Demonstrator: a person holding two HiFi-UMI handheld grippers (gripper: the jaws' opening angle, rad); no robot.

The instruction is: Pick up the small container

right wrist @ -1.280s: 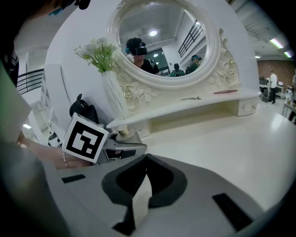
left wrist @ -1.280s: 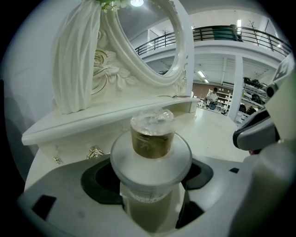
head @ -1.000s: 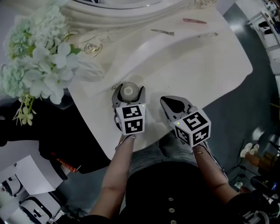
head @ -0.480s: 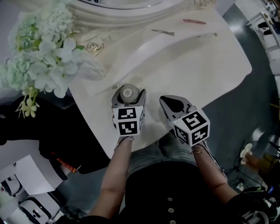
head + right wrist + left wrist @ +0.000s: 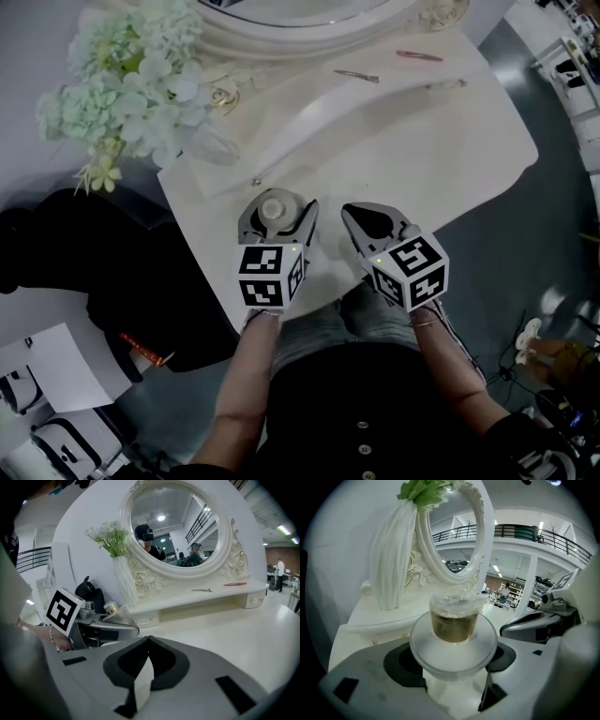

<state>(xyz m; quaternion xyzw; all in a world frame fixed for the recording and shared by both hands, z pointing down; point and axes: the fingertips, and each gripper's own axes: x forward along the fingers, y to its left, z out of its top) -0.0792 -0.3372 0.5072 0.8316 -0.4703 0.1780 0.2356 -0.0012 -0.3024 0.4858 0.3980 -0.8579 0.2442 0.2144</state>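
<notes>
The small container (image 5: 276, 212) is a round pot with a white disc and a clear cup of brownish stuff (image 5: 454, 623). My left gripper (image 5: 277, 201) is shut on it, one jaw on each side of the white disc, over the near left part of the white dressing table (image 5: 450, 159). Whether the pot rests on the table I cannot tell. From the right gripper view the pot (image 5: 111, 607) shows at the left. My right gripper (image 5: 373, 223) is just right of it, shut with nothing between its jaws (image 5: 148, 641).
A white vase of pale flowers (image 5: 141, 84) stands at the back left, beside an oval mirror frame (image 5: 309, 23). Two hair clips (image 5: 358, 76) (image 5: 417, 56) lie on the raised shelf (image 5: 309, 117). A black bag (image 5: 56, 234) sits left of the table. The table's front edge is under my grippers.
The head view has shifted, so the flowers sit further right and up. My left gripper has drawn slightly nearer to me with the container. The right gripper has stayed put.
</notes>
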